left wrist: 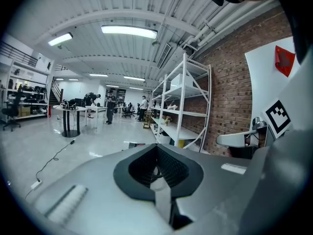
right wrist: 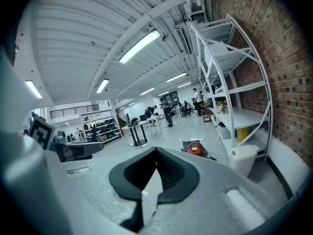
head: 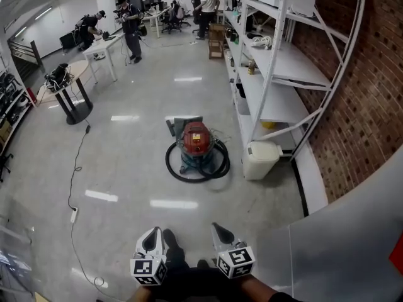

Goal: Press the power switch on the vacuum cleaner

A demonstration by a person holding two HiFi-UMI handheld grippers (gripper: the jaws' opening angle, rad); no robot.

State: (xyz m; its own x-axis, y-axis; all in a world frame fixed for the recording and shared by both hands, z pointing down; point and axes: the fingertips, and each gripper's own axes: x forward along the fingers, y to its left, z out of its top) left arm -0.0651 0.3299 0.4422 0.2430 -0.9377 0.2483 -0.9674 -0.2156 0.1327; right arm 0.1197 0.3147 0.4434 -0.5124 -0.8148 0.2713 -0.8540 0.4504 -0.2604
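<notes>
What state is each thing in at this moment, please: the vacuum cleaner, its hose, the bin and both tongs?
Vacuum cleaner: upright, untouched.
Hose: coiled around the vacuum's base.
White bin: lid shut.
Left tongs: shut, empty.
Right tongs: shut, empty.

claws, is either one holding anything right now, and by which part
Nothing is held. The left claw and the right claw are both shut with nothing between them, and the vacuum cleaner stands well ahead, untouched.

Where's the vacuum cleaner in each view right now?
Head view: vacuum cleaner at centre, black hose coiled around it.
Left gripper view: cannot make it out; the left tool blocks the low middle.
Right gripper view: small, red, just right of centre.
Shared landmark: white shelving rack on the right.
</notes>
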